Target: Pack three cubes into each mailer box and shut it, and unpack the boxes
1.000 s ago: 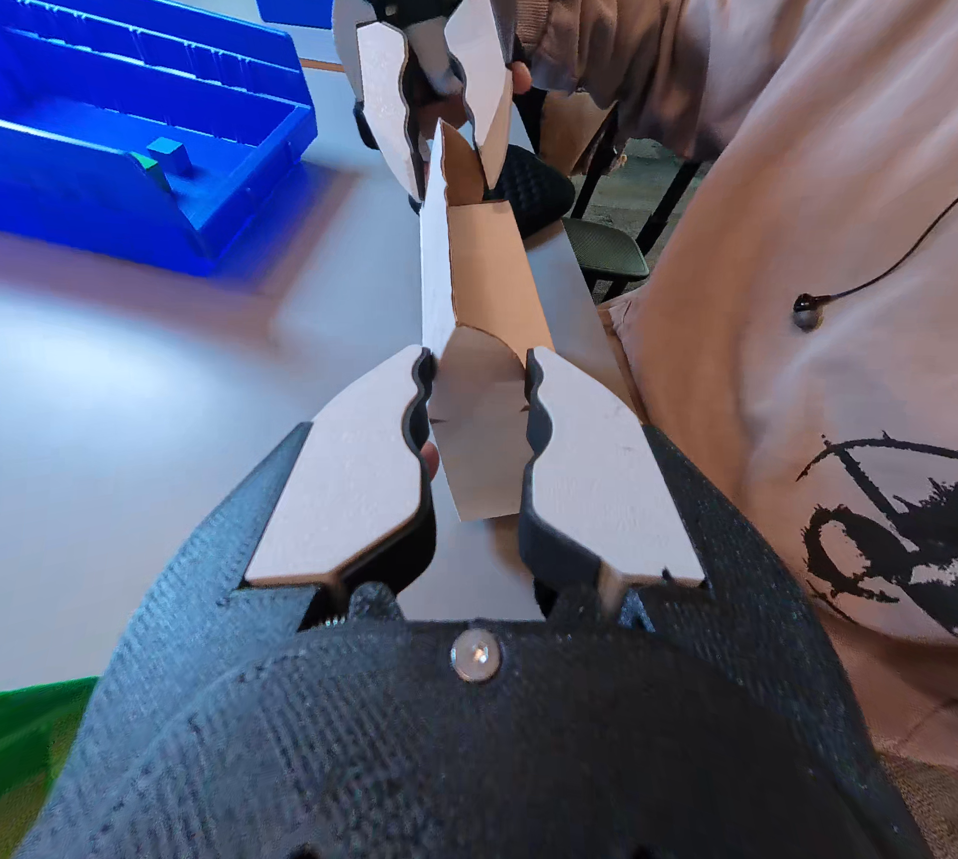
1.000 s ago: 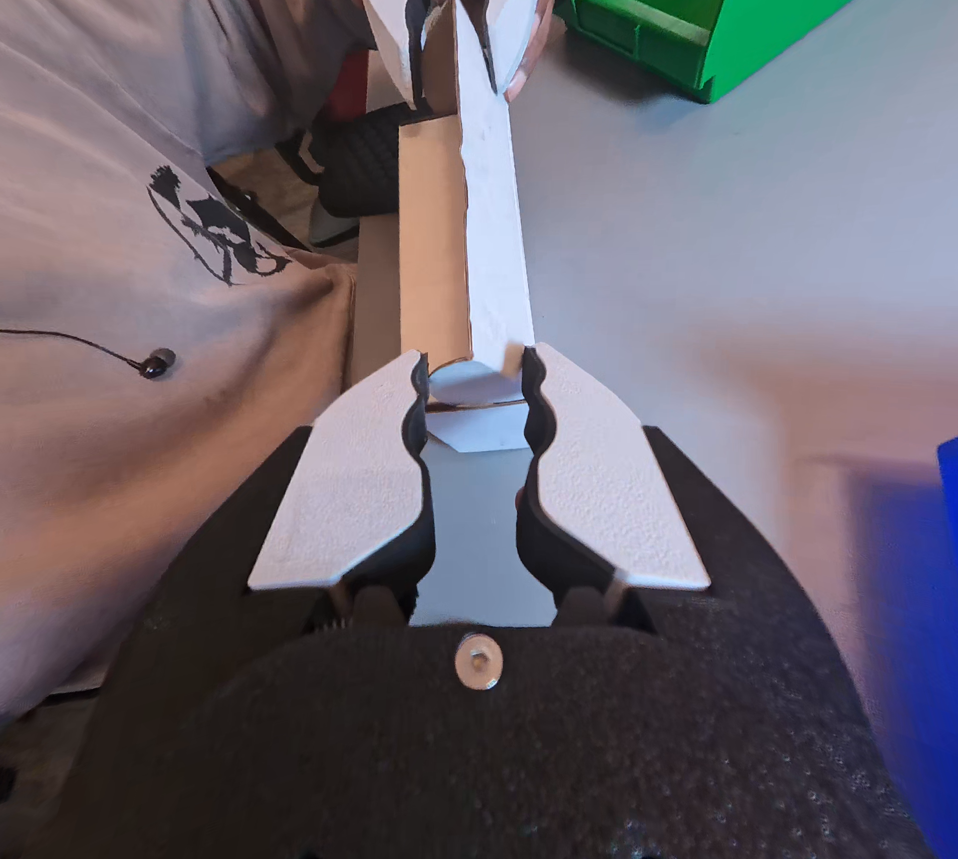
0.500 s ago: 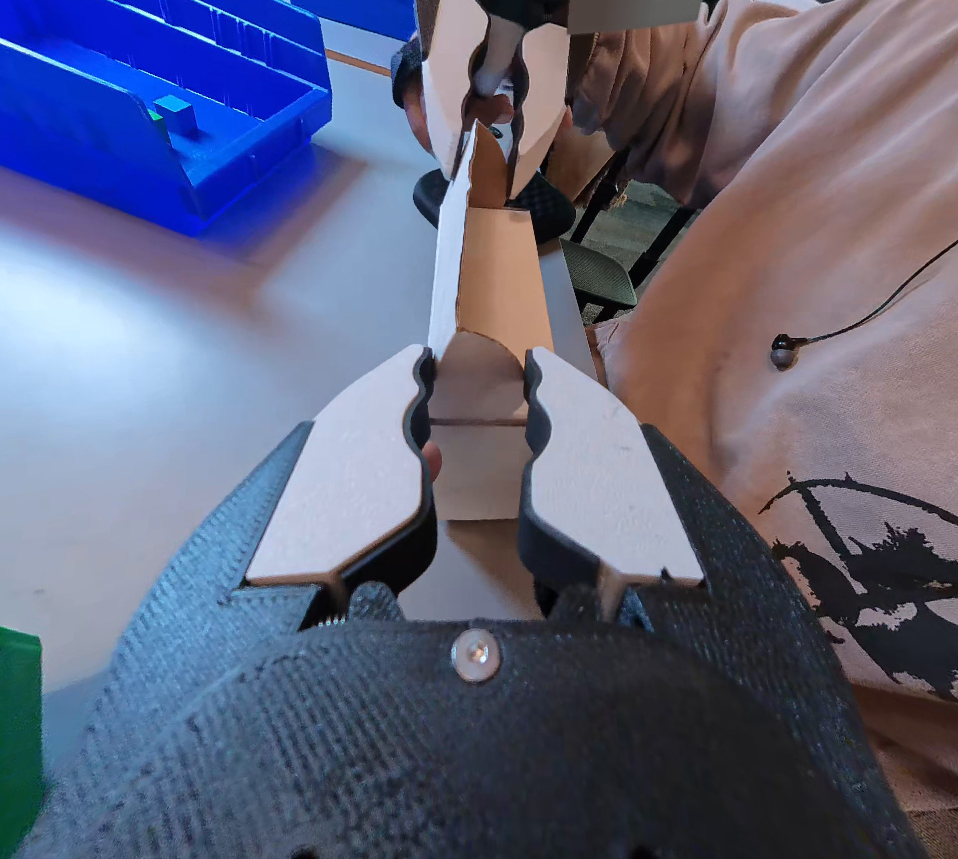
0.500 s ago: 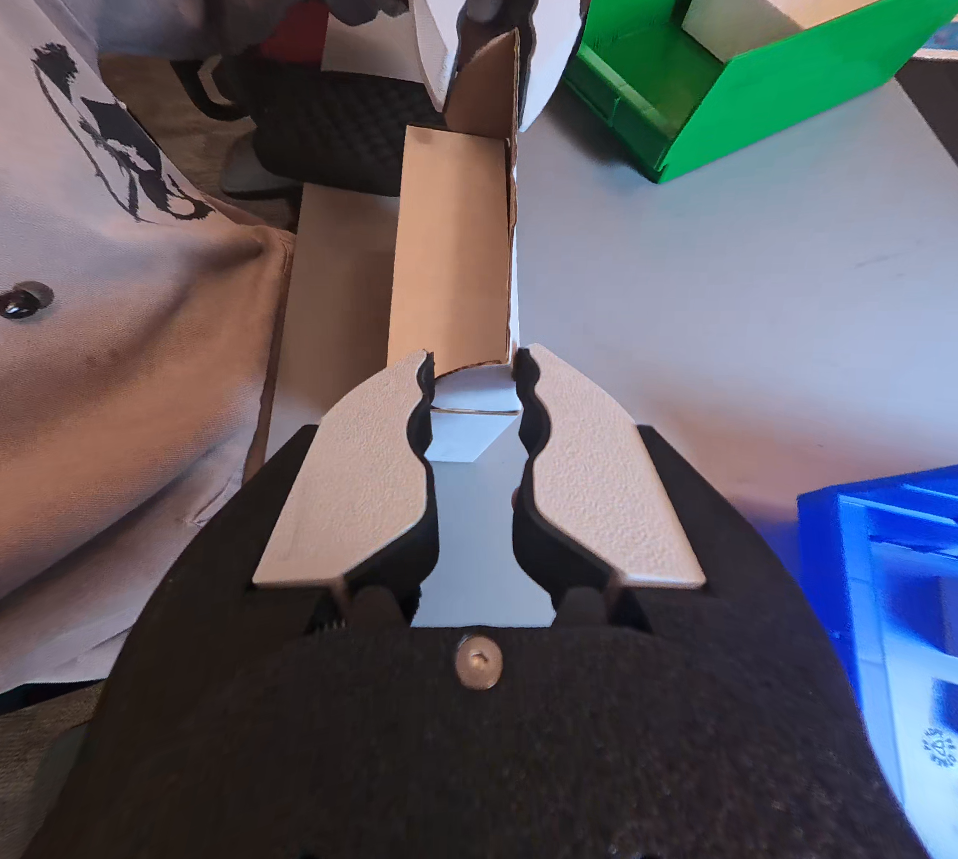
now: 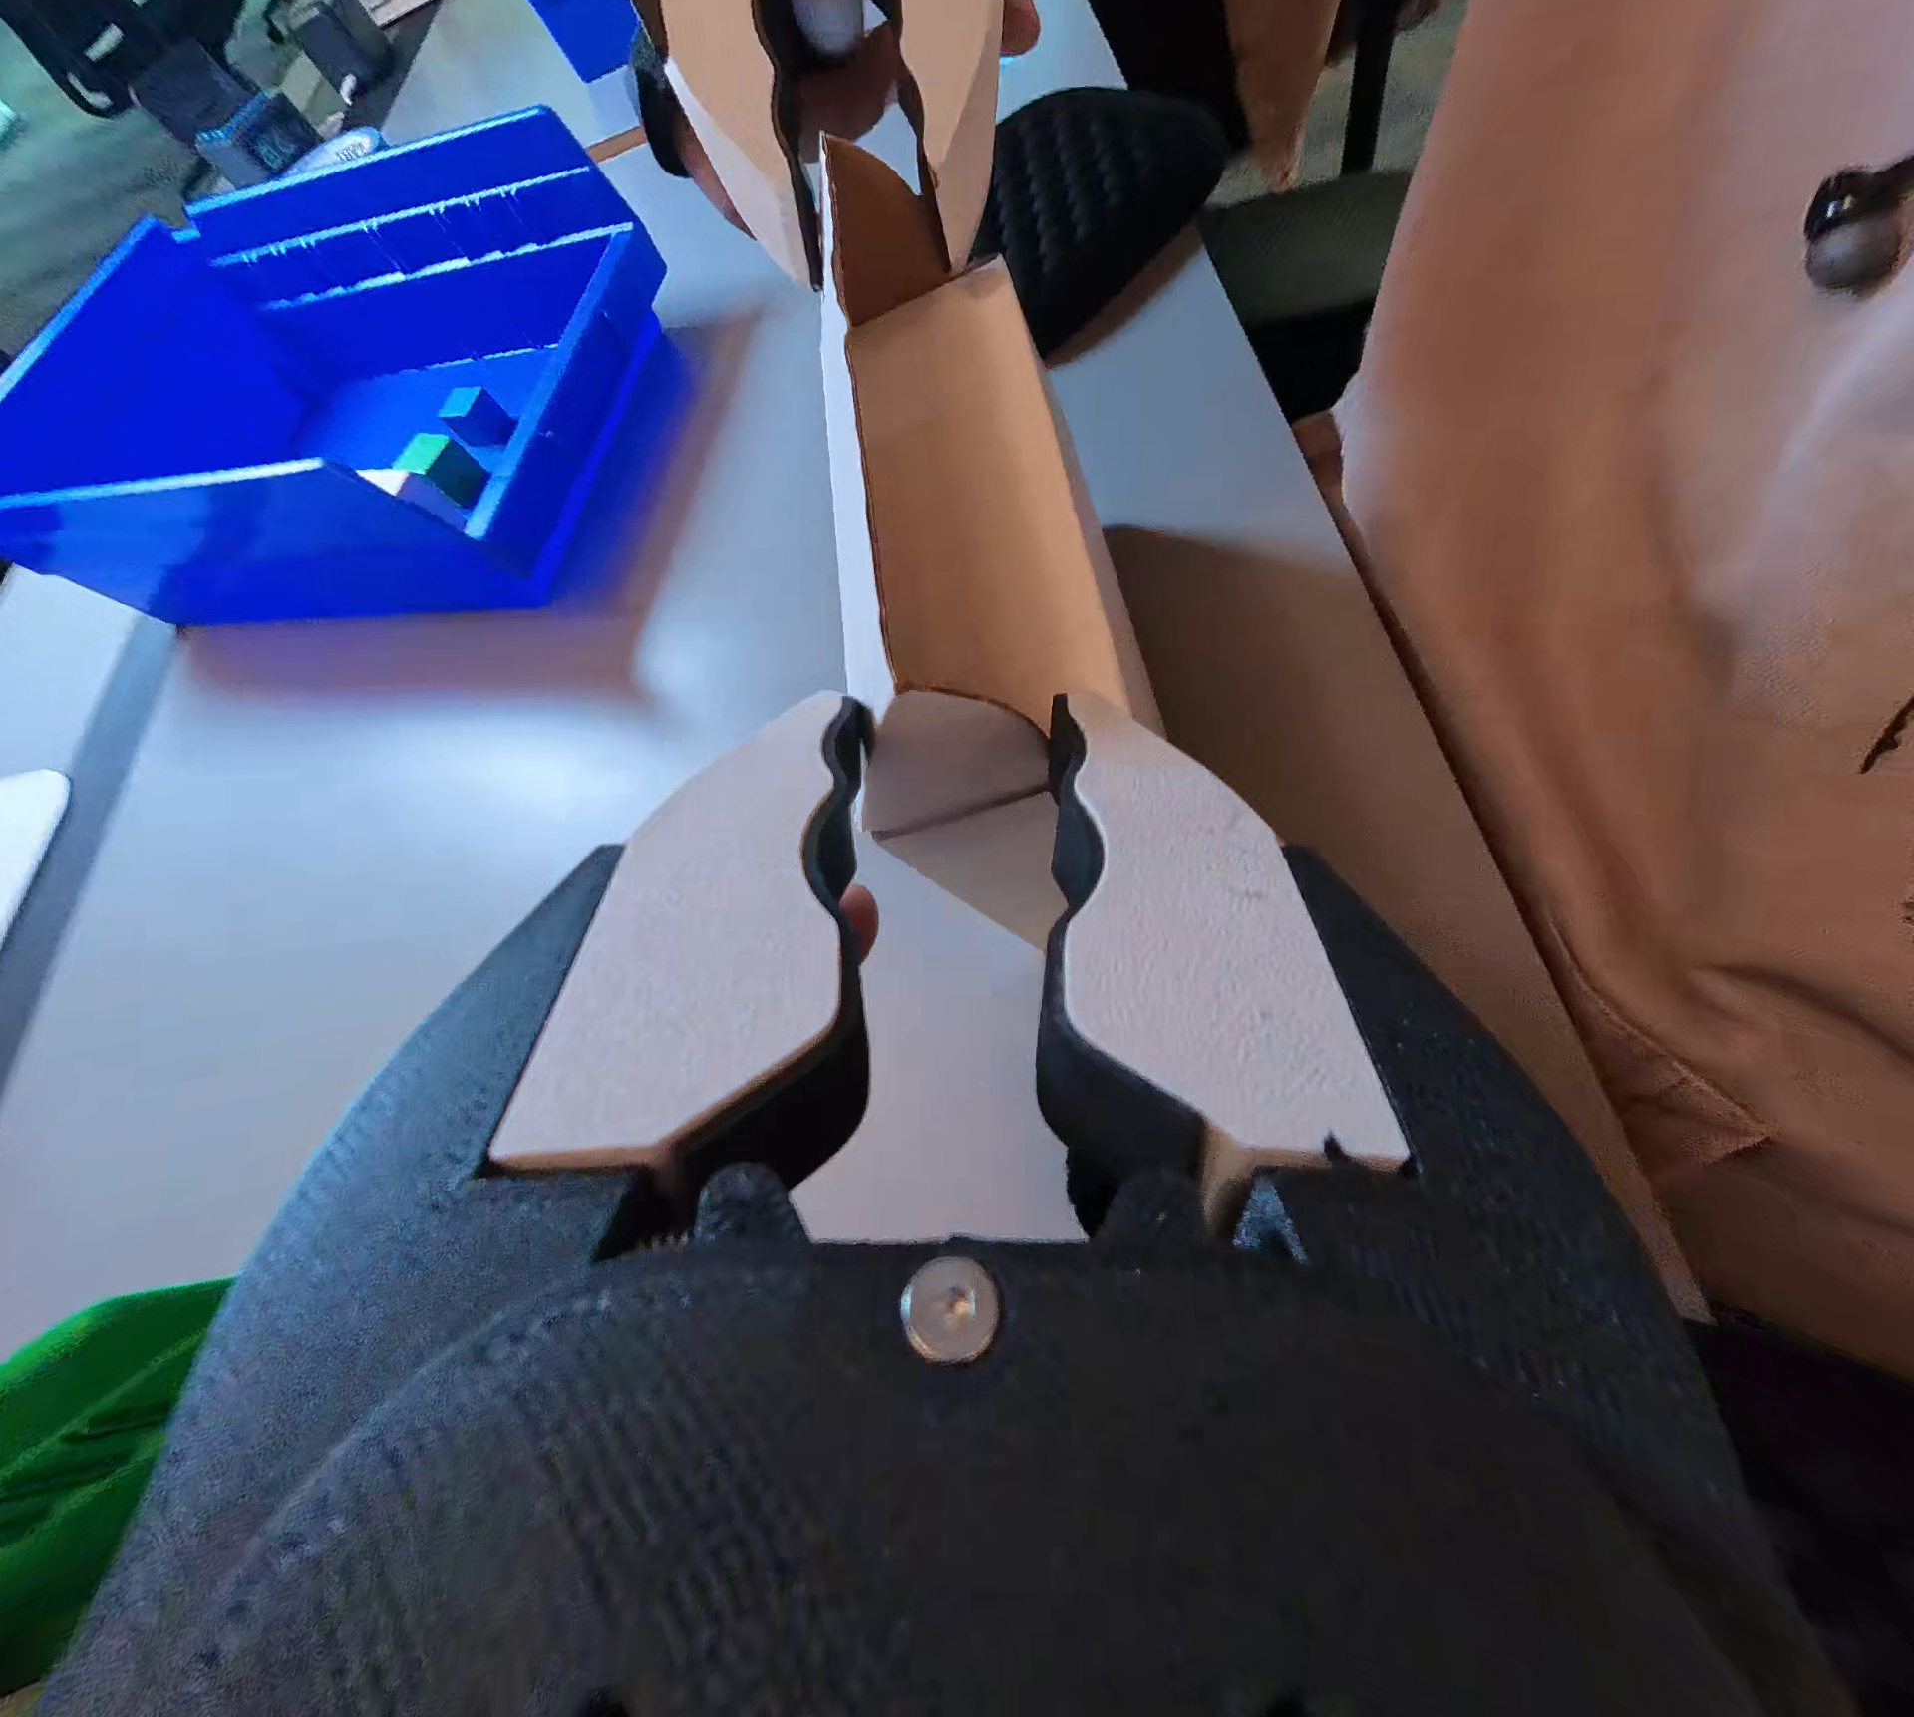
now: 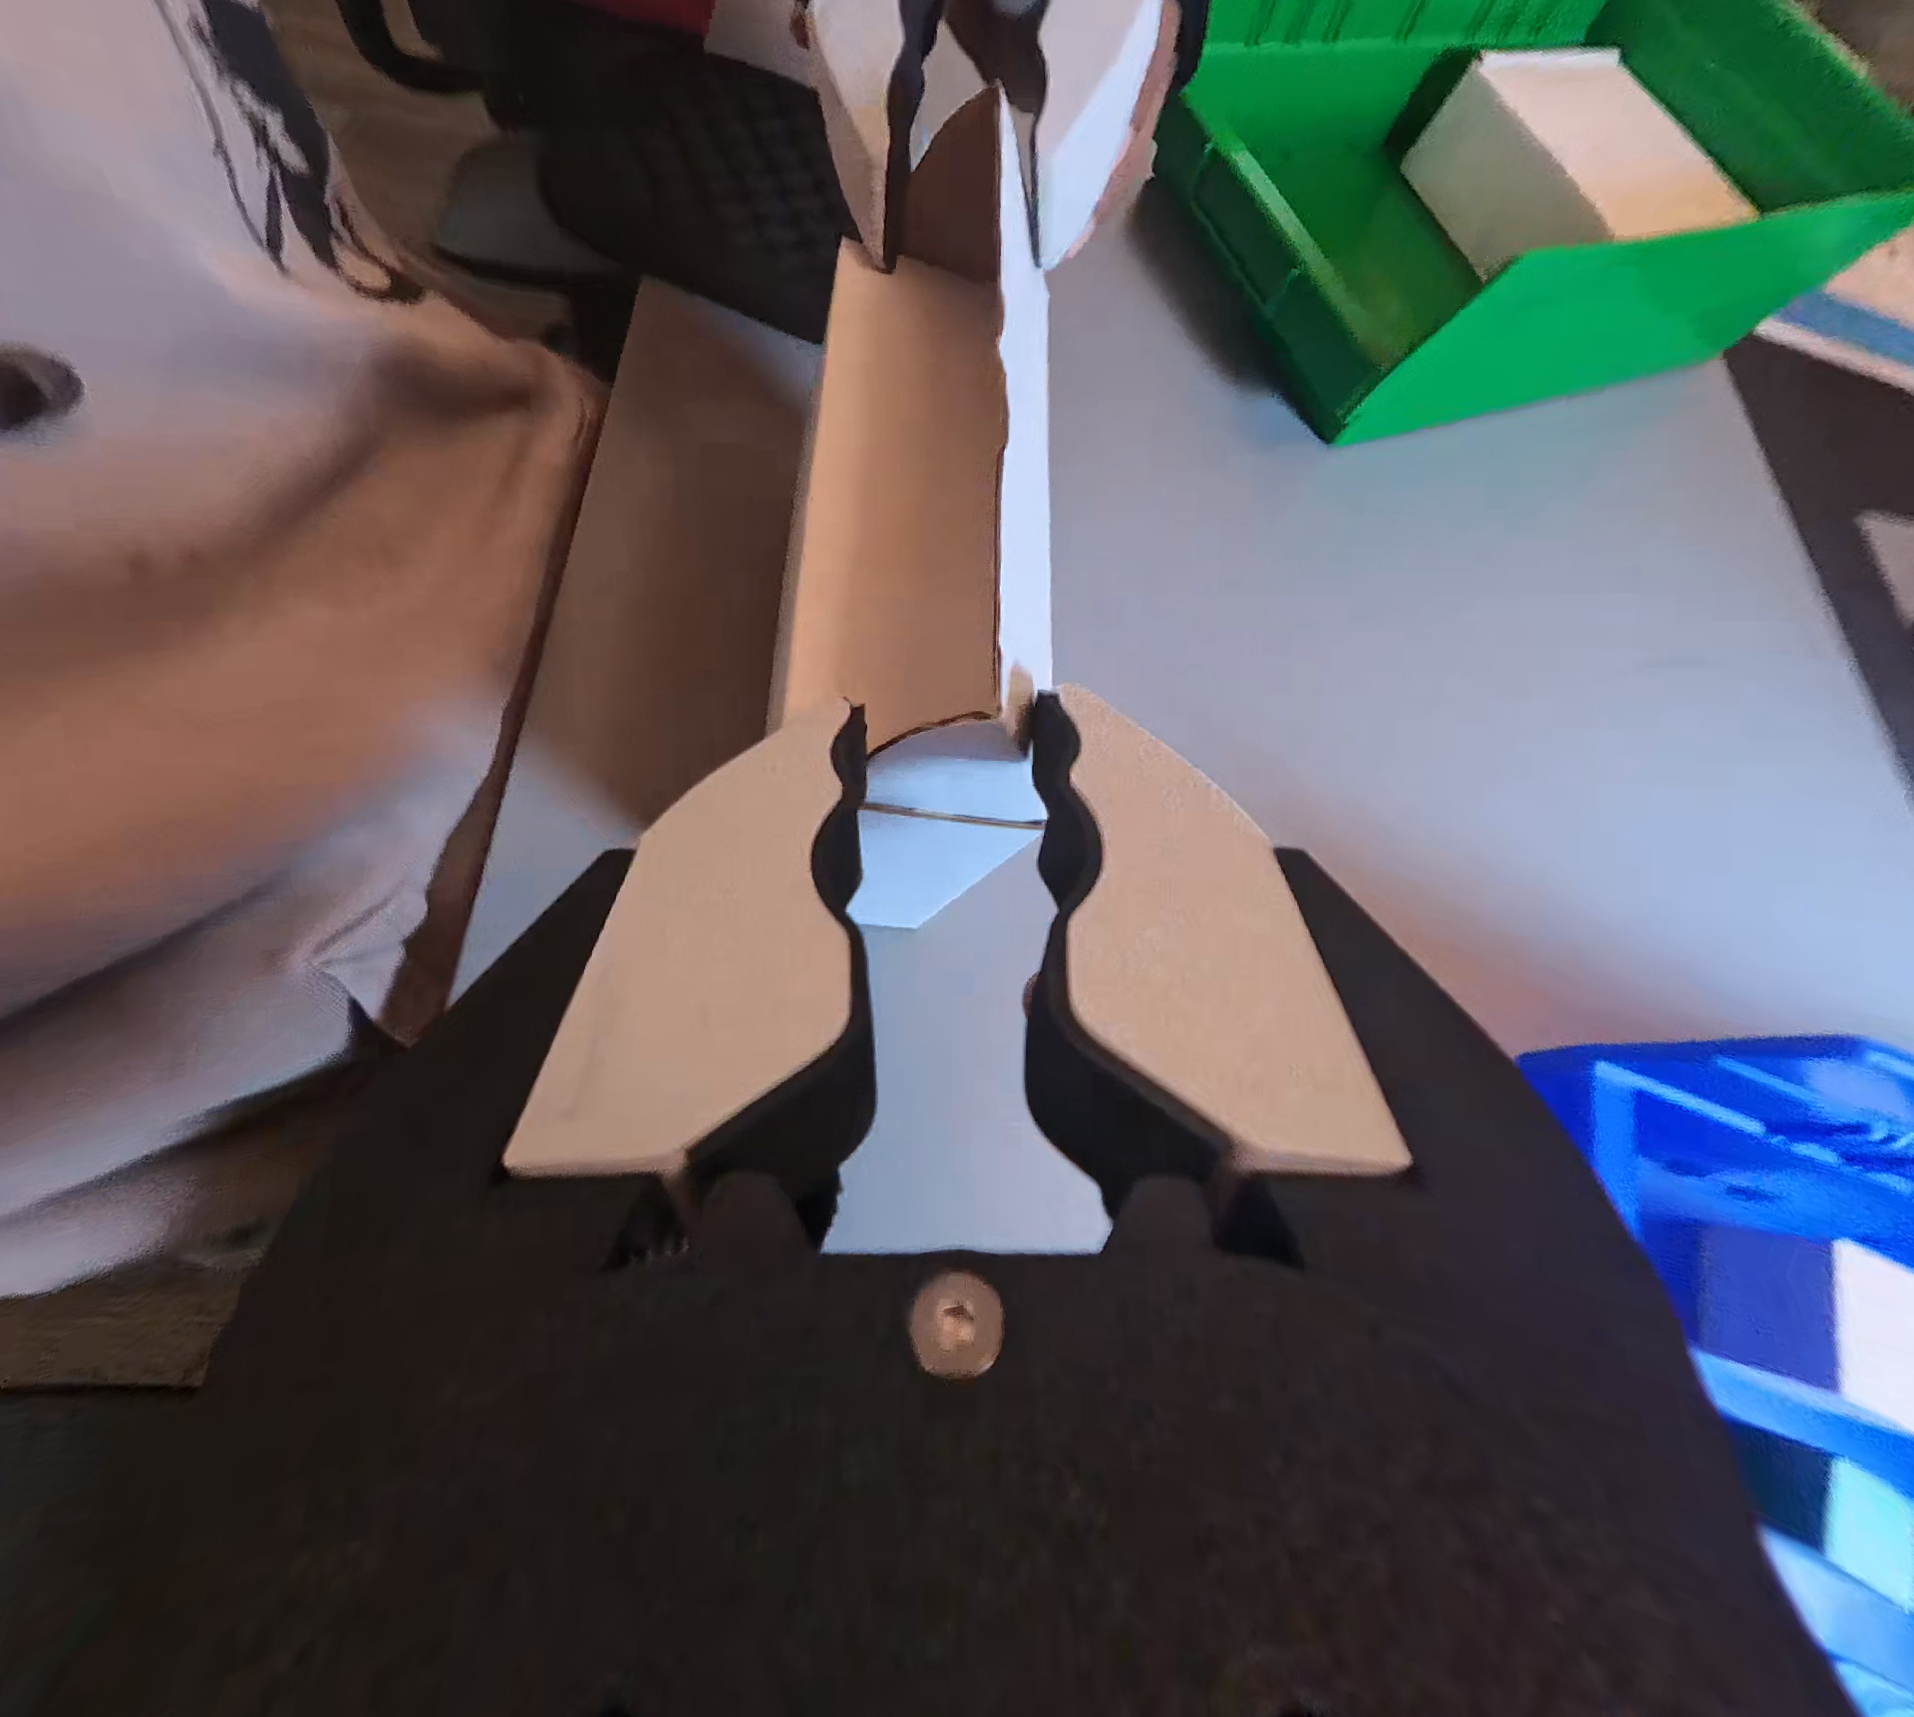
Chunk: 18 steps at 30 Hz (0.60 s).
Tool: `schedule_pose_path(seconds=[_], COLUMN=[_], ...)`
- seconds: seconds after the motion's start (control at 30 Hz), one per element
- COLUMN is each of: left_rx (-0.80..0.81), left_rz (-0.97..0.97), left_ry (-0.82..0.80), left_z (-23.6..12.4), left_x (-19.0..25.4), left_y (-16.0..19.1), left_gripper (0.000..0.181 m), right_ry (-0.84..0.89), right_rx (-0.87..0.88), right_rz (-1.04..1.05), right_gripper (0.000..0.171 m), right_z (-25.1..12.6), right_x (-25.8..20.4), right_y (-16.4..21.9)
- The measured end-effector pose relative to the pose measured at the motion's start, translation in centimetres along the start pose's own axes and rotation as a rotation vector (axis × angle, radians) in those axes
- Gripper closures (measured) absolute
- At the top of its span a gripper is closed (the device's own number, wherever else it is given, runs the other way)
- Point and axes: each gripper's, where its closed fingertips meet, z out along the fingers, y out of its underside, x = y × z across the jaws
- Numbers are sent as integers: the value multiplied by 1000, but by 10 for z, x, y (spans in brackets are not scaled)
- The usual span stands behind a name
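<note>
An open mailer box [image 5: 963, 528], white outside and brown inside, lies stretched between my two grippers on the grey table [image 5: 311, 839]. My left gripper [image 5: 953, 725] is shut on the folded white end flap at the near end. My right gripper [image 5: 880, 258] holds the brown end flap at the far end. In the right wrist view the right gripper [image 6: 945, 719] is shut on its end of the box [image 6: 891, 507], and the left gripper [image 6: 958, 238] is at the far end. A blue cube [image 5: 476, 414] and a green cube [image 5: 430, 455] lie in the blue bin [image 5: 259, 383].
A green bin [image 6: 1554, 321] at the back right of the right wrist view holds a closed white box [image 6: 1574, 155]. The blue bin [image 6: 1761, 1201] is close at that view's lower right. A person in a beige sweatshirt [image 5: 1657, 528] sits at the table edge beside the box. Measured from the fingertips, the green cube [image 5: 430, 455] is 30 cm or so from the right gripper and 40 cm from the left. Look for it in the right wrist view [image 6: 1848, 1508] too.
Both grippers have moved down toward the table with the box still held between them. The box has turned, so more of its brown inside shows. Both bins have come into fuller view.
</note>
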Motion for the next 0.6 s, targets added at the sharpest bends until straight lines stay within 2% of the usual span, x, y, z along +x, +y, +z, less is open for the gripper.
schedule_pose_path(seconds=[0.1, 0.2, 0.27, 0.37, 0.5, 0.6], left_rx=[-41, -5, 42, 1, -82, -166], left_rz=[125, 91, 81, 162, 290, 401], left_ry=[-57, -70, -105, -167, -292, -344], left_z=[1, -6, -13, -10, -1, 11], left_x=[13, 23, 26, 35, 33, 41], left_y=[-3, -14, -24, -24, -12, 8], left_gripper=[146, 125, 124, 123, 140, 150], right_ry=[17, 33, 60, 130, 281, 318], right_rx=[-36, -39, 3, 2, -108, -159], right_rz=[-118, -128, -152, -228, -406, -513], right_gripper=[135, 121, 120, 122, 130, 127], right_z=[3, -1, -8, -10, 3, 15], right_x=[-15, -22, -26, -35, -32, -39], right_y=[3, 1, -8, -16, 1, 18])
